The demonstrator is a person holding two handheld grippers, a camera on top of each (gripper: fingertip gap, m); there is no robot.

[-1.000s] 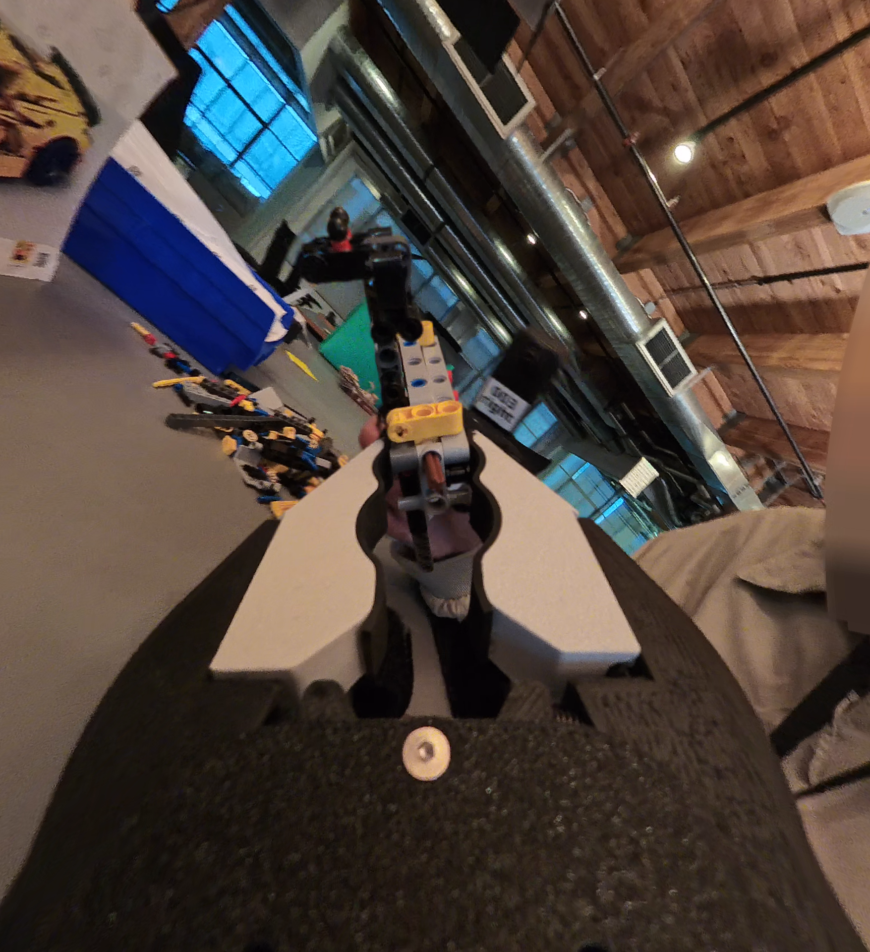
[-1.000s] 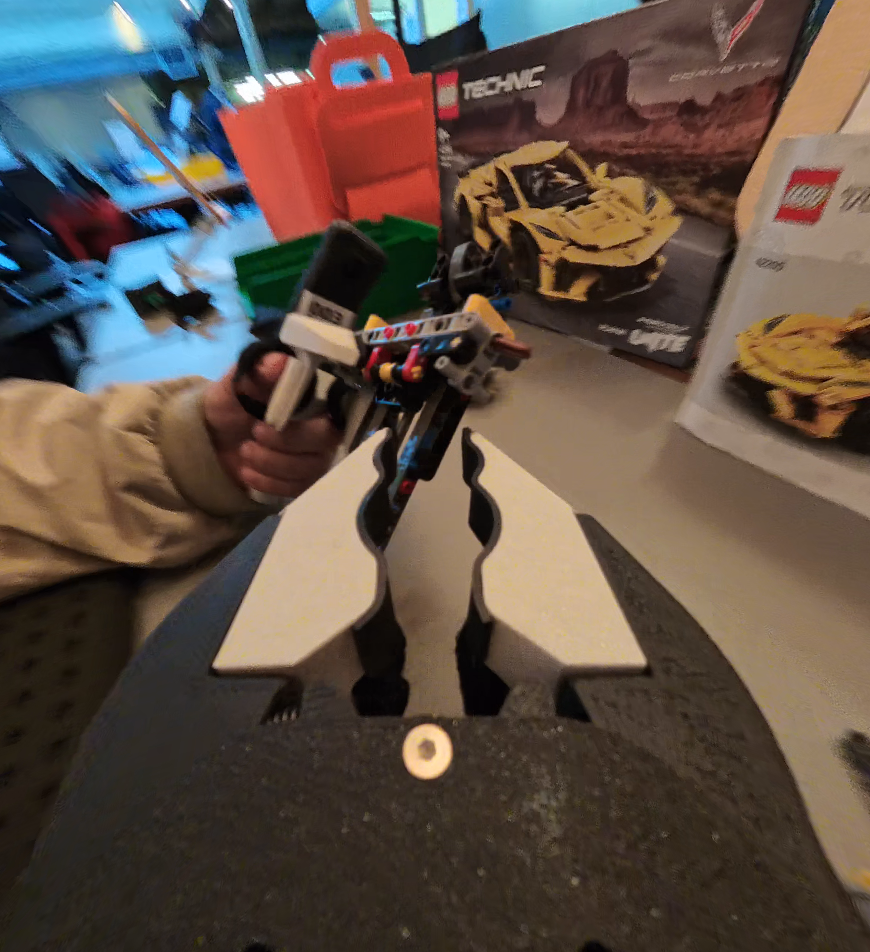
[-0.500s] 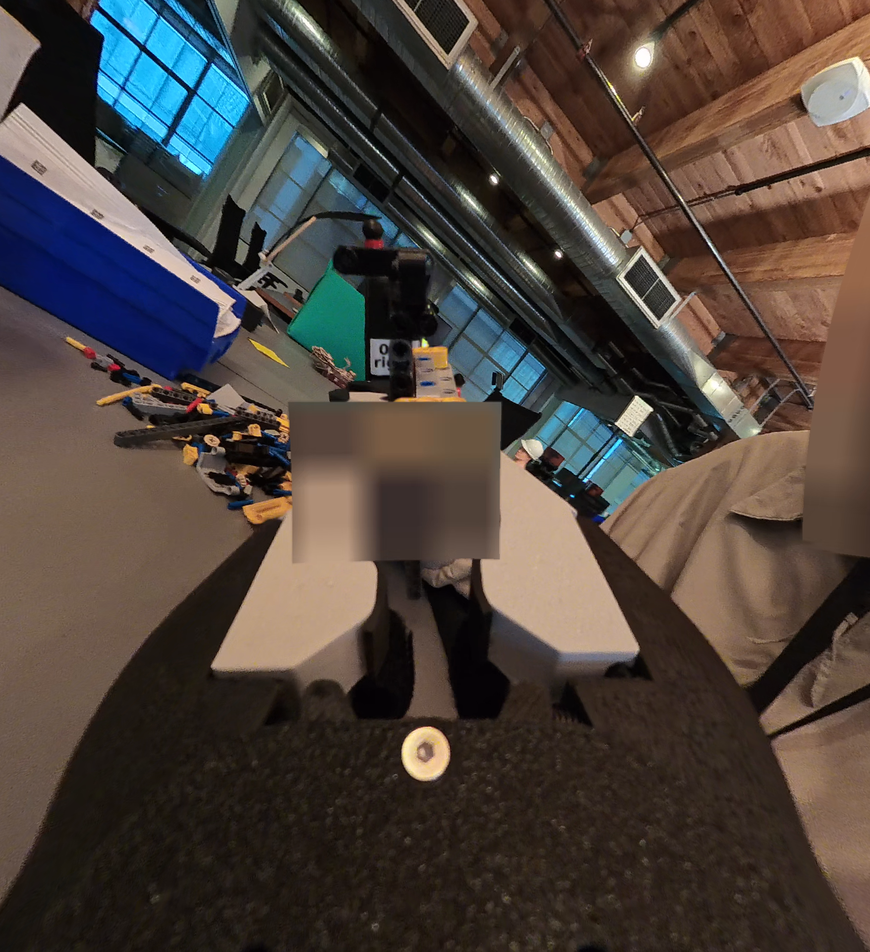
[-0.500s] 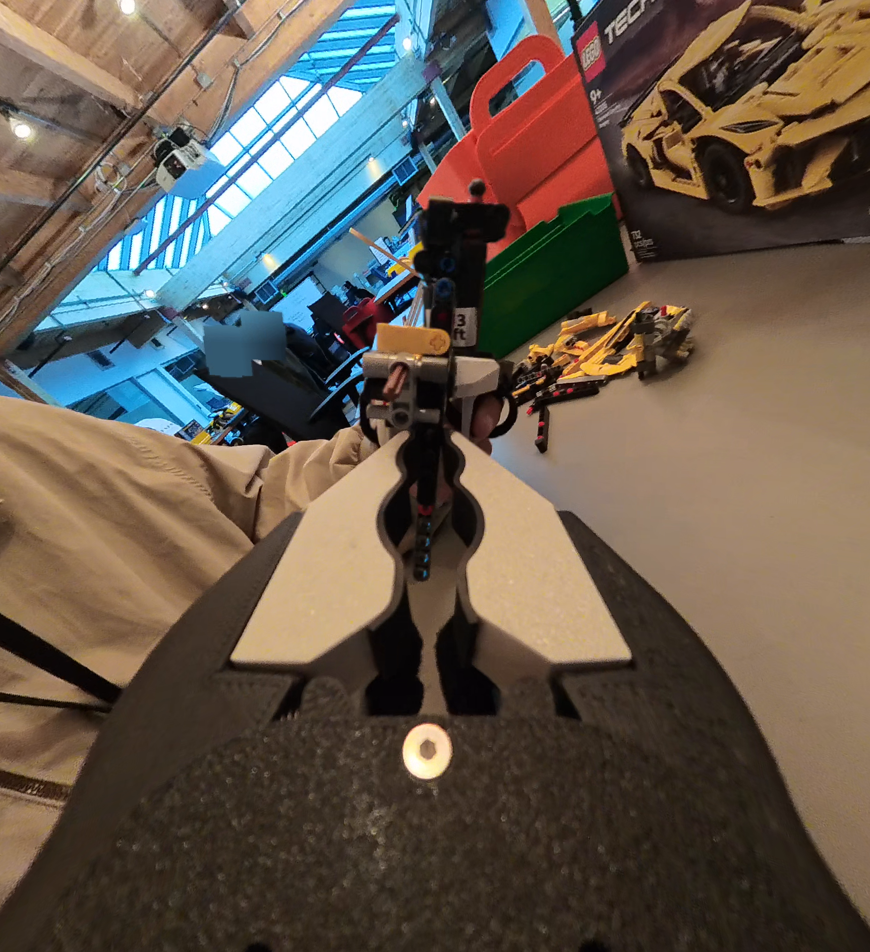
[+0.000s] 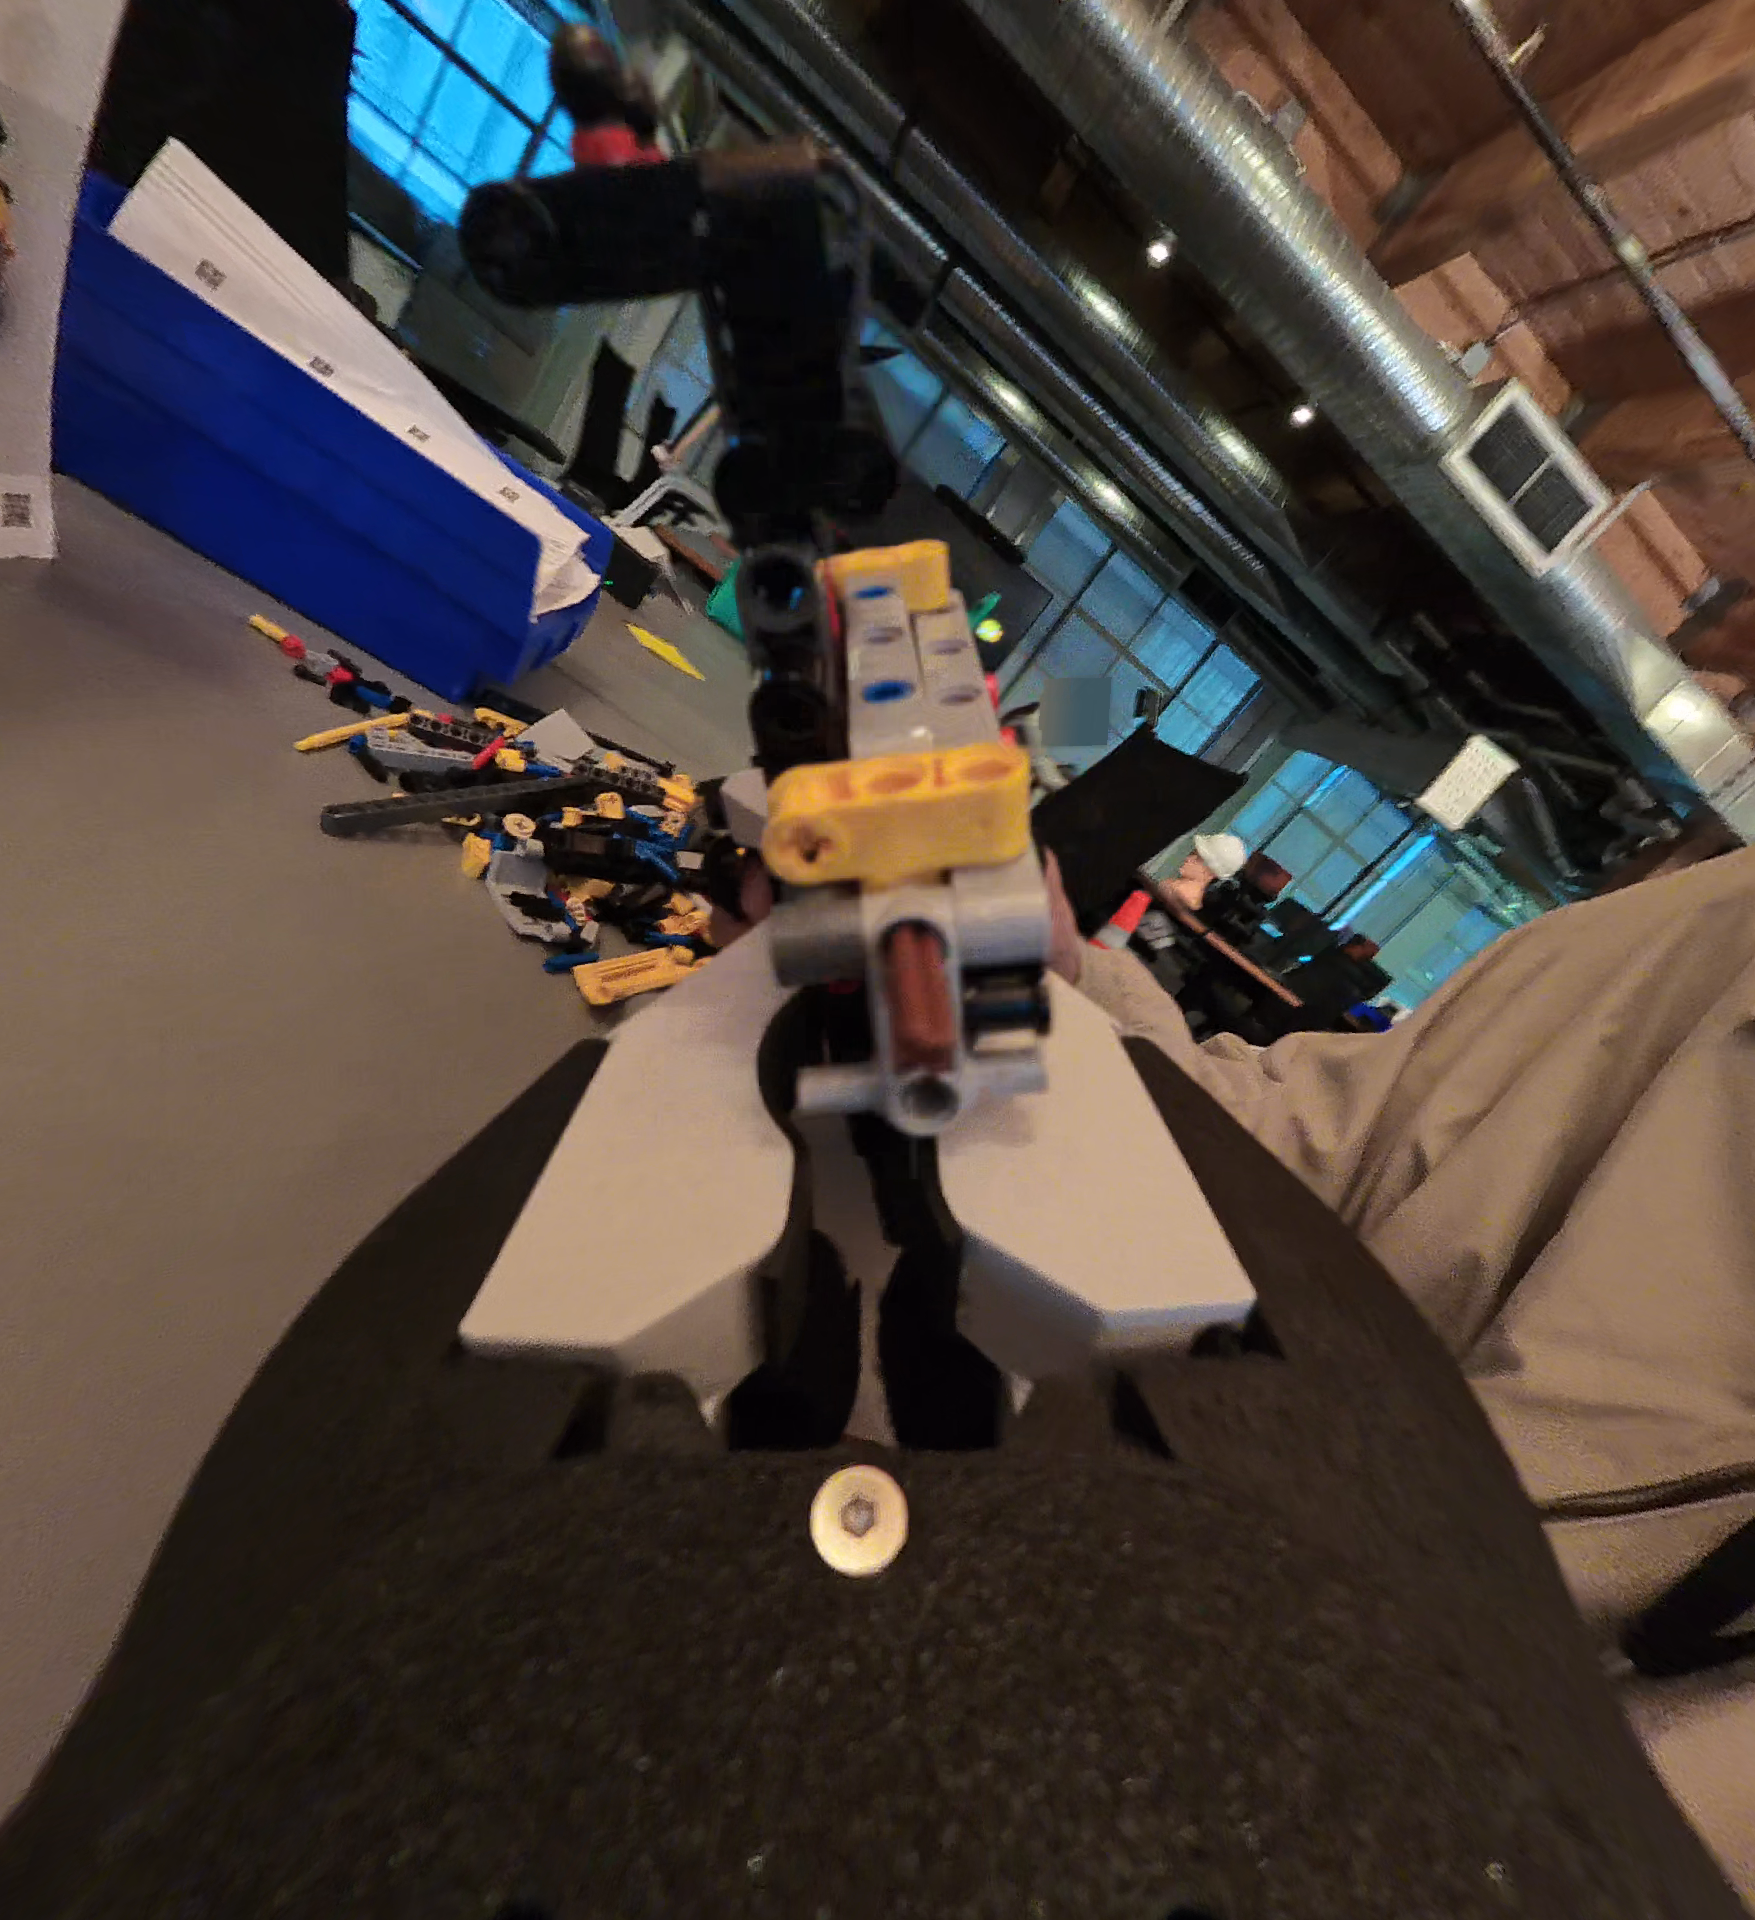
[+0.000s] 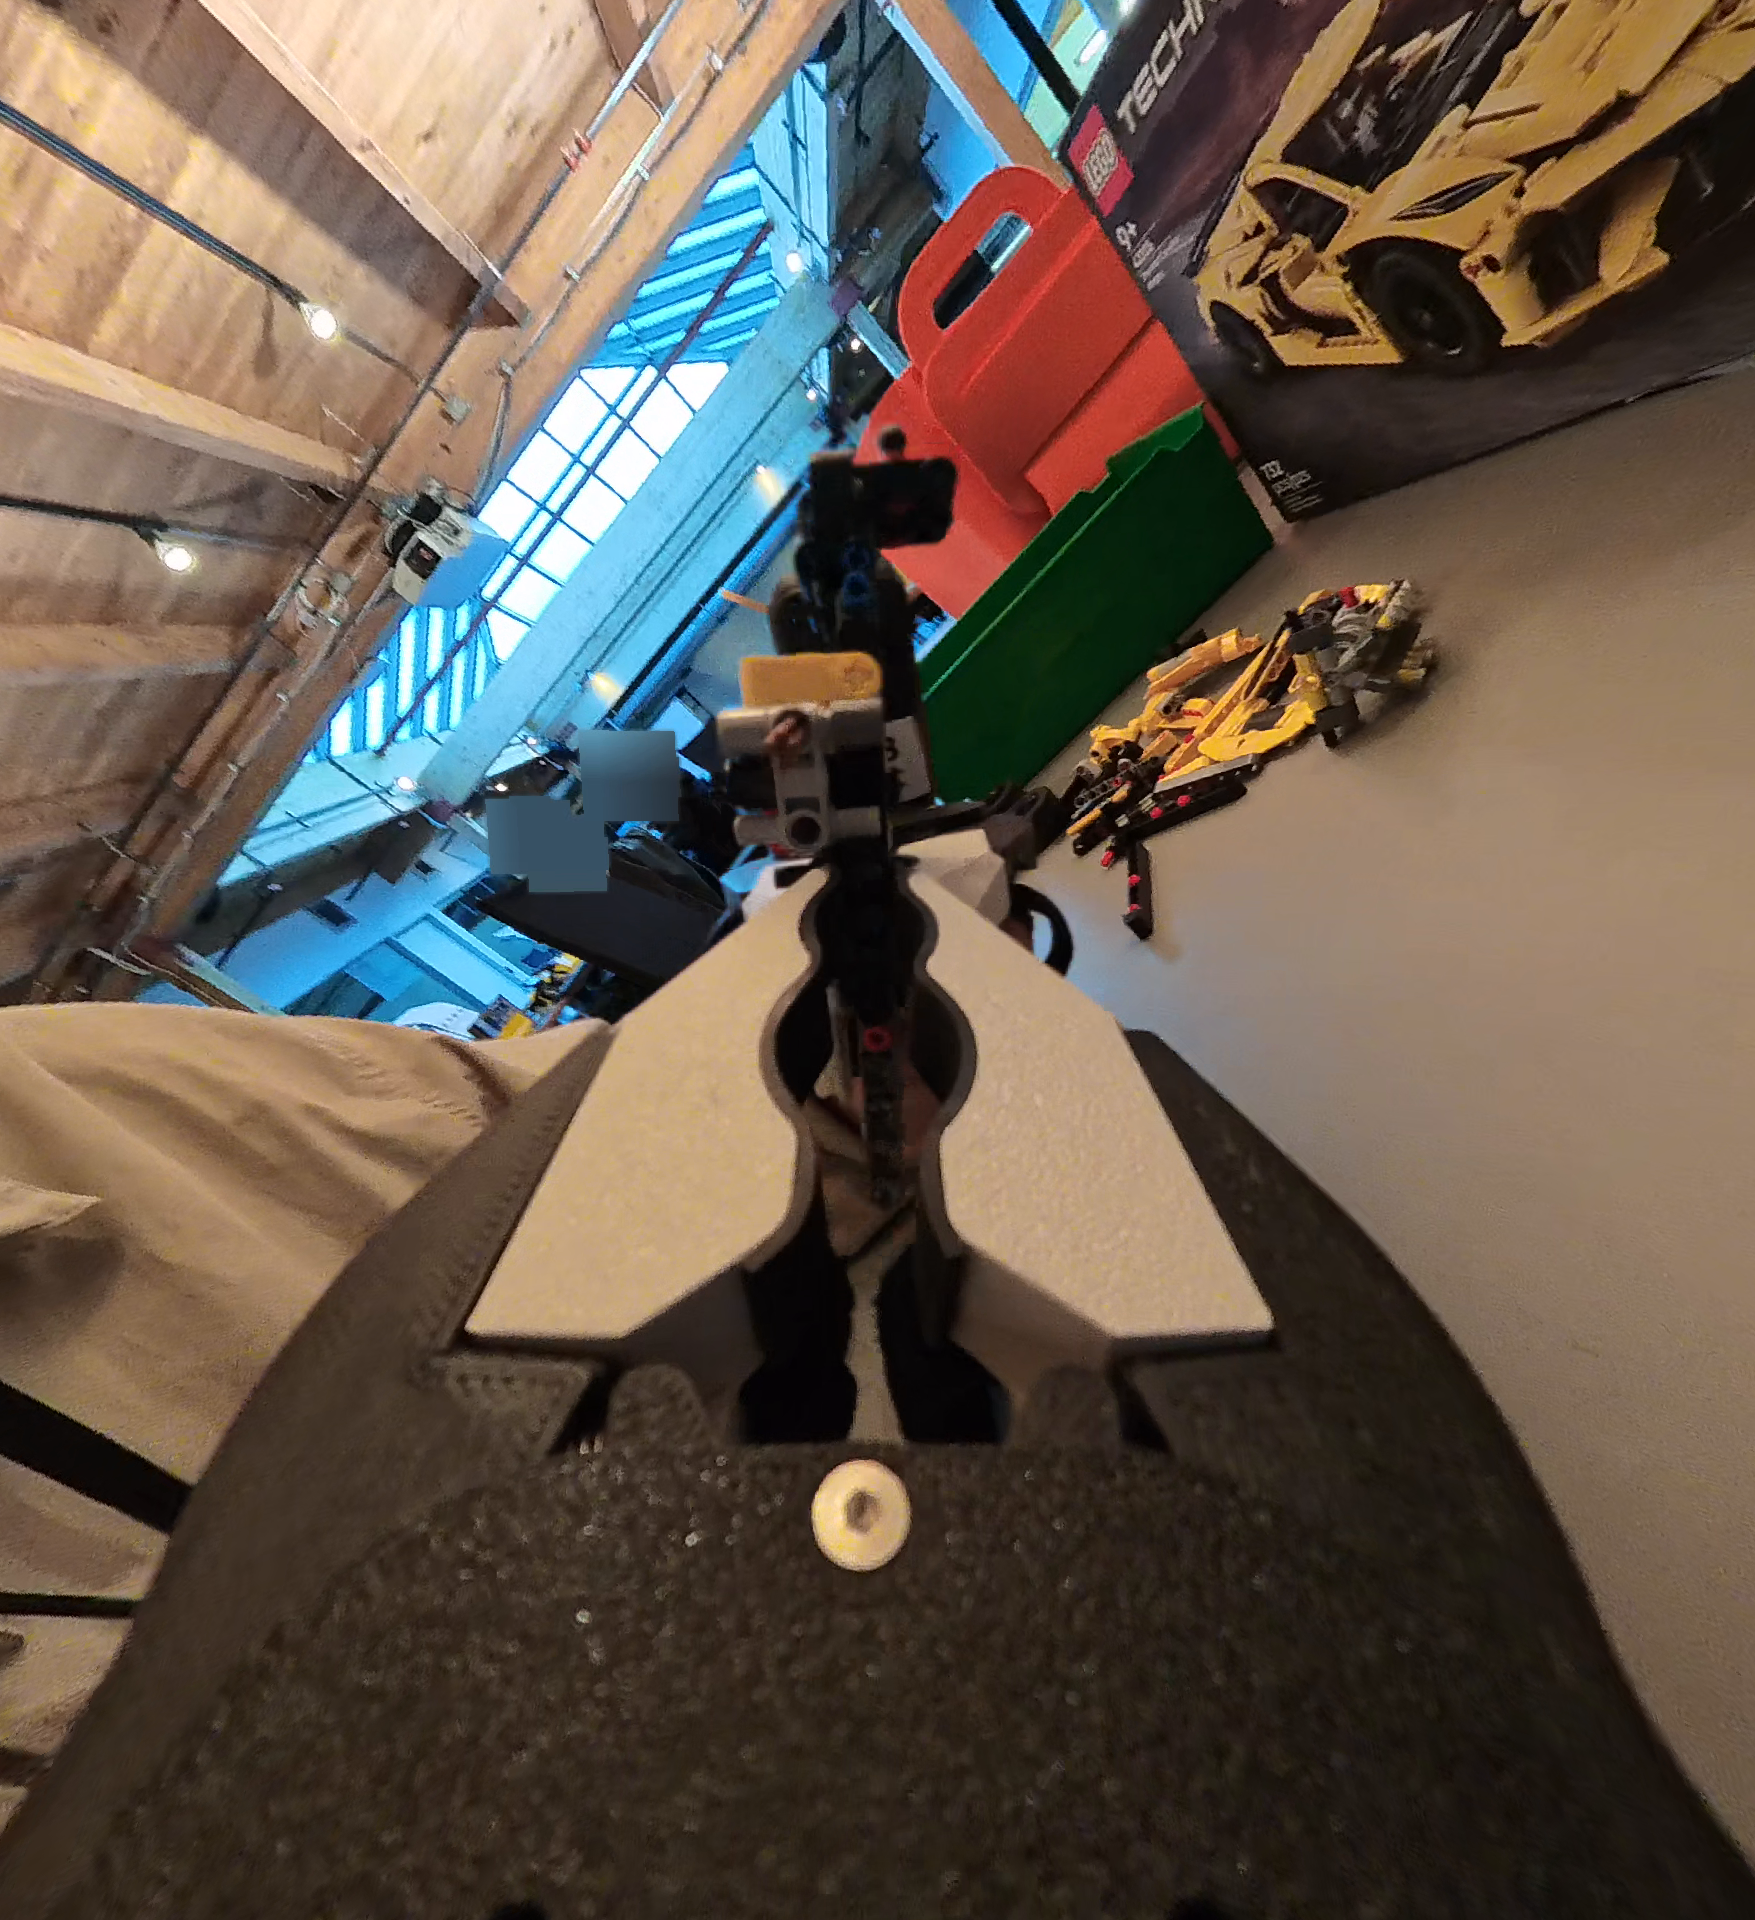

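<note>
Here, at the far left of the left wrist view, a blue bin [image 5: 260,447] with white sheets on top stands on the grey table [image 5: 125,987], and just beside it to the right lies a loose pile of parts [image 5: 551,831], yellow, black, grey and blue, with a long black beam among them. In the middle, the left gripper [image 5: 878,1049] has its pale fingers [image 5: 644,1184] closed in on the black lower beam of a small brick assembly [image 5: 904,831], pinching it. The assembly rises away from the tips: a grey block at the base with a brown axle pointing toward the camera, a yellow connector lying across the top of it, then grey beams with blue pins and a black column of round holes, ending in a blurred black cross-piece. To the right is a tan sleeve [image 5: 1579,1143].

In the right wrist view, the same tan cloth fills the left. At the centre the right gripper [image 6: 868,935] has its fingers [image 6: 696,1164] drawn close on either side of a thin black studded beam with a red pin, gripping the same assembly from the other side; its yellow piece and grey block stand just above the tips. Rightward sit a green bin [image 6: 1091,603], a red case [image 6: 1018,353], a second heap of yellow parts [image 6: 1257,707], and a printed box [image 6: 1475,208] showing a yellow car.
</note>
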